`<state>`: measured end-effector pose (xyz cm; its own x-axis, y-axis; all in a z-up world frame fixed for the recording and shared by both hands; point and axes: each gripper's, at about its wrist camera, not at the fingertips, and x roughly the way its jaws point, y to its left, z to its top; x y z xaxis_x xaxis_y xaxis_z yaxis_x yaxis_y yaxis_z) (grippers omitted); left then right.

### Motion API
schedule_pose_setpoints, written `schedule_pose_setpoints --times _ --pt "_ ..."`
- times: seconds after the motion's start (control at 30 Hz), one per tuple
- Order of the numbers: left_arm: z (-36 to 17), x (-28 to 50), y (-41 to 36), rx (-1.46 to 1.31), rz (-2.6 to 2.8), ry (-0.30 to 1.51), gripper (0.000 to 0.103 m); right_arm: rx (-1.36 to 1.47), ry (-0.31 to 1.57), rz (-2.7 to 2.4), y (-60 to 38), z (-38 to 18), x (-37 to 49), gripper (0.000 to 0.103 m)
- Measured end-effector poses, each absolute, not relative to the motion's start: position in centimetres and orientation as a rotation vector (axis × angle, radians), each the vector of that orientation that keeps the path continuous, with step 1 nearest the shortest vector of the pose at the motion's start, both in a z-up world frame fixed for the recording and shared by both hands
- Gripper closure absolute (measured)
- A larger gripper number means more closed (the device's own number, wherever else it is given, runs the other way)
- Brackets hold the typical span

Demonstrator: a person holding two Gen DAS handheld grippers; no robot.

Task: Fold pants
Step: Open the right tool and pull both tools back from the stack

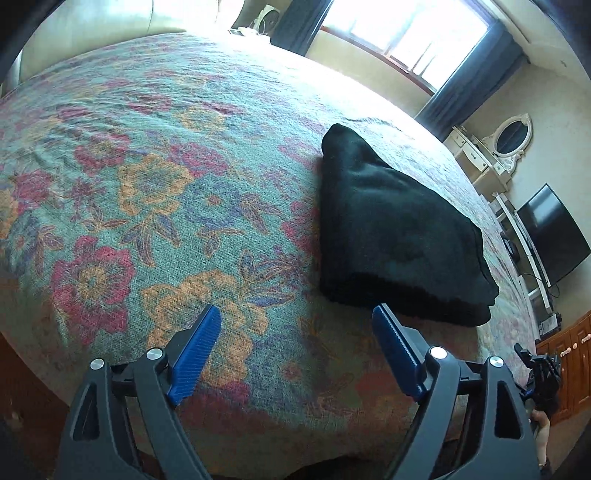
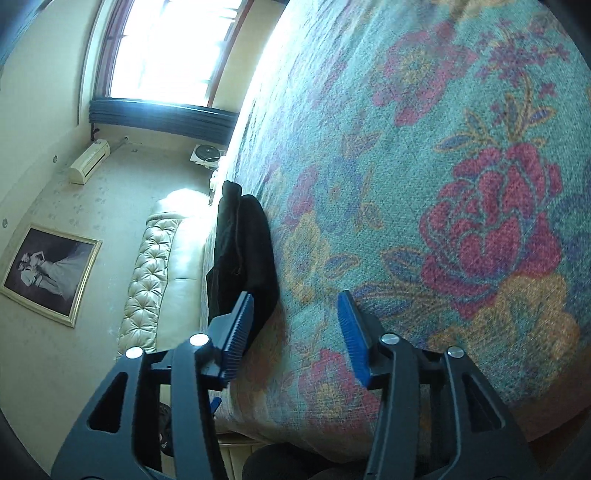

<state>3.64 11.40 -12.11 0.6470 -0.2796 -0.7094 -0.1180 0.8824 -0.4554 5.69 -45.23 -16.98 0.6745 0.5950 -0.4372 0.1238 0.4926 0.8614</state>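
The black pants (image 1: 395,229) lie folded in a compact stack on the floral bedspread (image 1: 155,192), toward its right side. My left gripper (image 1: 295,317) is open and empty, just short of the stack's near edge, a little to its left. In the right wrist view, rolled sideways, the same pants (image 2: 240,251) lie on the bedspread (image 2: 424,184). My right gripper (image 2: 295,306) is open and empty, over the bed close to the stack's near end. The right gripper also shows at the left wrist view's lower right edge (image 1: 539,369).
A padded cream headboard (image 2: 162,273) stands at the head of the bed. A bright window with dark curtains (image 1: 413,33) is beyond the bed. A white dresser with an oval mirror (image 1: 495,147), a TV (image 1: 554,236) and a wooden cabinet (image 1: 569,354) line the right wall.
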Motion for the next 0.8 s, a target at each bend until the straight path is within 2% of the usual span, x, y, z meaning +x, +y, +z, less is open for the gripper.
schedule_pose_setpoints --times 0.03,0.1,0.23,0.57,0.8 --pt "-11.8 3.4 11.0 -0.481 -0.093 0.86 0.02 0.99 0.811 0.319 -44.4 -16.2 5.7 0.019" --pt "-11.3 3.3 10.3 -0.448 -0.085 0.84 0.02 0.88 0.835 0.295 -42.7 -15.0 5.6 0.014" --pt "-10.6 2.7 8.4 -0.378 -0.087 0.807 0.02 0.705 0.863 0.261 -39.3 -14.2 5.1 0.014" --pt "-10.0 1.7 3.9 -0.257 -0.07 0.756 0.02 0.212 0.797 0.142 -30.7 -10.9 3.3 0.013" --pt "-10.2 1.3 1.6 -0.246 -0.081 0.746 0.02 0.053 0.732 0.127 -26.1 -10.3 2.6 0.011"
